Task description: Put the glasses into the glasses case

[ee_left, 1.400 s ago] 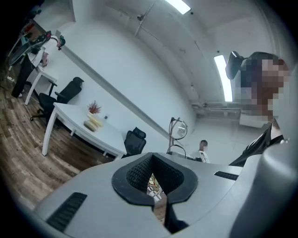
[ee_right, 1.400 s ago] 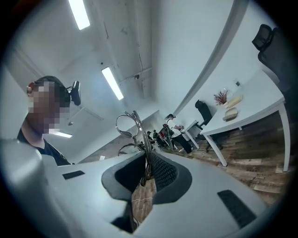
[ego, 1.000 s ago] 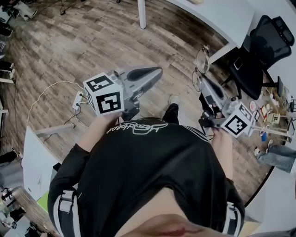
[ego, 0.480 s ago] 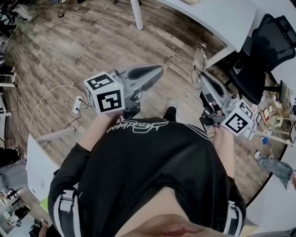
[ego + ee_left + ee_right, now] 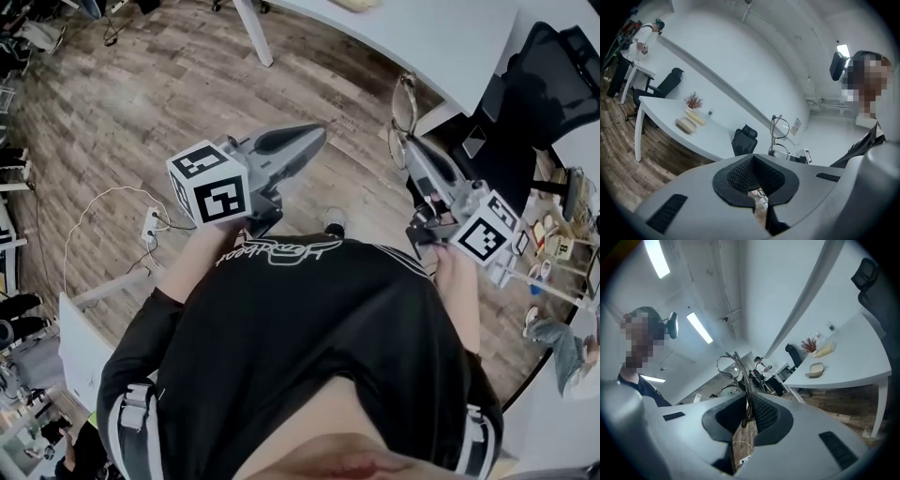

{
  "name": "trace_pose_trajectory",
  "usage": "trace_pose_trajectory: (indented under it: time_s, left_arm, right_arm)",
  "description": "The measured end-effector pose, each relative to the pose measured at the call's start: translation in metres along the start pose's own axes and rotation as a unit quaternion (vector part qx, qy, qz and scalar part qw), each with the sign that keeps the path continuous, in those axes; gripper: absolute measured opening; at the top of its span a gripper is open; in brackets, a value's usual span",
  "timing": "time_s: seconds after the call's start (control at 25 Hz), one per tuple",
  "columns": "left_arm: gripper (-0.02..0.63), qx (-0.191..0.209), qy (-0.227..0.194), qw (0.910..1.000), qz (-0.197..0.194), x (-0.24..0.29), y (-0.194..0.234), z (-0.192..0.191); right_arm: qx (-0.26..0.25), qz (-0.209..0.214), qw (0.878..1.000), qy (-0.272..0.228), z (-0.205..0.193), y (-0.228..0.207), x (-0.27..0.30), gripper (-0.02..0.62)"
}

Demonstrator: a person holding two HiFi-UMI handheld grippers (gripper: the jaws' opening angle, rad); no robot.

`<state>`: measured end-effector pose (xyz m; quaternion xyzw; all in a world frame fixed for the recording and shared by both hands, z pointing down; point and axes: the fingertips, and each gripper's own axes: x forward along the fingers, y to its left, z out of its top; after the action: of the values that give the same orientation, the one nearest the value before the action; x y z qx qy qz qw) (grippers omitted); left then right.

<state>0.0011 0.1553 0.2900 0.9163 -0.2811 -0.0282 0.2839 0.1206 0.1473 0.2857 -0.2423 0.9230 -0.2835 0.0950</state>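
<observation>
The white tabletop [image 5: 450,37] is the biggest thing here, standing on the wooden floor [image 5: 141,94]. A black office chair [image 5: 534,103] is pushed up just beside the tabletop's near edge. The person stands short of the tabletop with both tools raised toward it.

The glasses case [image 5: 686,125], a pale oblong, lies on the tabletop well away from its near edge, apart from the few small things further along. Whether its lid is open cannot be told from here.

The left tongs [image 5: 753,161] are held off the tabletop with their jaws together at the tips and nothing between the pads. They are free to steady or open the case.

The right tongs [image 5: 747,408], also short of the tabletop, are clamped on the glasses [image 5: 743,380]. The folded temples run down between the ribbed pads, and the two round lenses stand up clear of the jaws. The glasses are thus in the air before the tabletop, not yet over the case.

The glasses look like a thin wire frame, so they are probably very light, springy and easy to bend. The lenses would likely scratch or smudge under the pads. The folded temples seem the right place to grip, with only a light squeeze. Smooth metal on a narrow bite may pivot or slip, so the carry to the case calls for a slow, level approach.
</observation>
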Motion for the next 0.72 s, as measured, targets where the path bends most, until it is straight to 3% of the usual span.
trace_pose_trajectory:
  time_s: [0.36,0.72]
  left_arm:
    - [0.006,0.013,-0.002,0.9999,-0.005,0.080,0.009,0.024]
    - [0.006,0.014,-0.009,0.9999,0.000,0.106,0.022,0.035]
  right_arm:
    - [-0.004,0.008,1.000,-0.002,0.045,-0.062,-0.014,0.032]
    - [-0.005,0.018,1.000,-0.004,0.063,-0.089,-0.009,0.032]
